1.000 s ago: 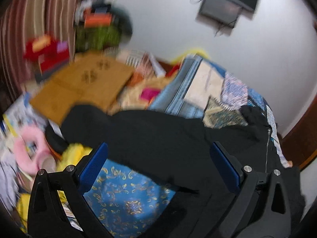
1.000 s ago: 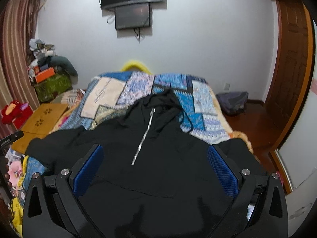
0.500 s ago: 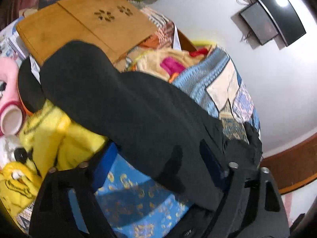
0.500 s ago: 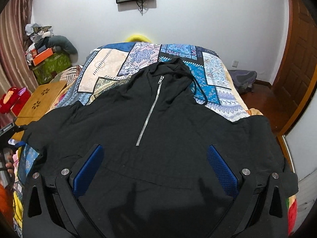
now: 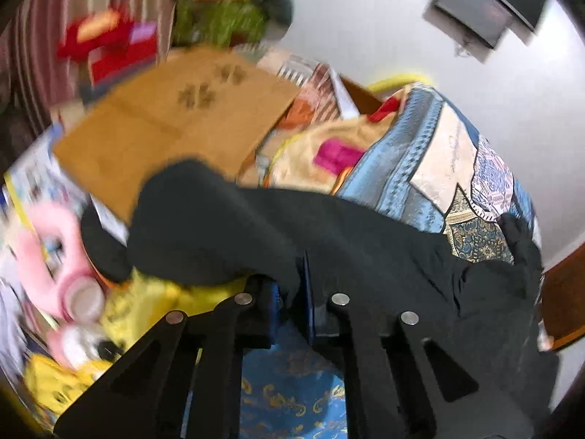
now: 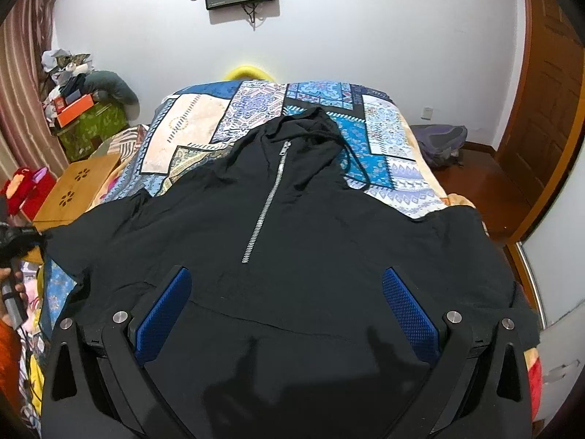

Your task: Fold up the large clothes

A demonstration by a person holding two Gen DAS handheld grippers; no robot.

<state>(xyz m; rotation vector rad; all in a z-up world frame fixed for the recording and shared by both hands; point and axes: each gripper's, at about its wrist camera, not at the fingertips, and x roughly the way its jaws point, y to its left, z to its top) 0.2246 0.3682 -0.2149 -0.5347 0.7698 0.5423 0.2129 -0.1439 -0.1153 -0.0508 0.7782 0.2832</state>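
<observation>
A black zip hoodie (image 6: pixel 329 237) lies face up and spread across a bed with a blue patchwork cover (image 6: pixel 197 131), hood toward the far wall. Its one sleeve (image 5: pixel 226 226) hangs off the bed's left side. My left gripper (image 5: pixel 292 285) is shut on that sleeve's lower edge, with black cloth pinched between the blue pads. In the right wrist view the same gripper shows small at the far left edge (image 6: pixel 22 241), held by a hand. My right gripper (image 6: pixel 285 292) hovers open over the hoodie's lower front, with nothing between its fingers.
A low wooden lap table (image 5: pixel 175 117) stands left of the bed, among yellow clothes (image 5: pixel 153 311) and a pink plush toy (image 5: pixel 47 241). Boxes and bags pile up in the far left corner (image 6: pixel 87 109). A grey backpack (image 6: pixel 438 142) lies on the floor near a wooden door (image 6: pixel 548 109).
My left gripper came down onto the hanging sleeve and its jaws went from wide open to shut on the cloth. The right gripper tipped downward over the hoodie and stayed open.
</observation>
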